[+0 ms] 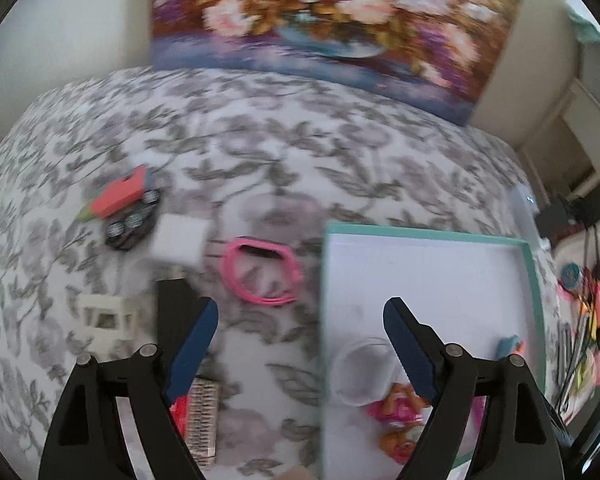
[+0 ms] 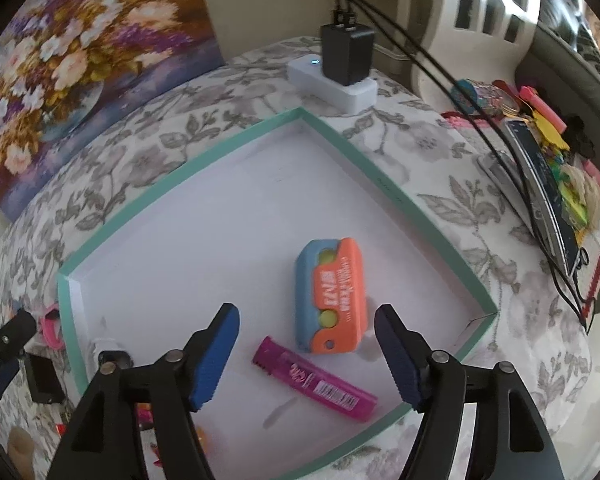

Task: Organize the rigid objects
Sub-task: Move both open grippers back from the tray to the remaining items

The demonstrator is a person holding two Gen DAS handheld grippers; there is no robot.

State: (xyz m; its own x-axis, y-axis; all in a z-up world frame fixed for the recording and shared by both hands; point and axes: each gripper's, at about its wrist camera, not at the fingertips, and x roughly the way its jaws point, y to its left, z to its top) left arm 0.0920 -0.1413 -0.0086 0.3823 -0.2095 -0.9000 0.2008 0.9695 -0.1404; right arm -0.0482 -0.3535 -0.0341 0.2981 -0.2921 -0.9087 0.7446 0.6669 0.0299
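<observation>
Left gripper (image 1: 300, 344) is seen open, nothing between its pads, above the floral cloth (image 1: 260, 152). Pink band (image 1: 260, 272) lies beside the teal-rimmed tray (image 1: 428, 234).

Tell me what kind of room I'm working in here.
Probably a home bedroom or living space, not a lab. The work surface is a grey floral-print fabric cover, a floral painted canvas leans on the wall behind it, and a black charger plugged into a white power block sits by household clutter.
</observation>
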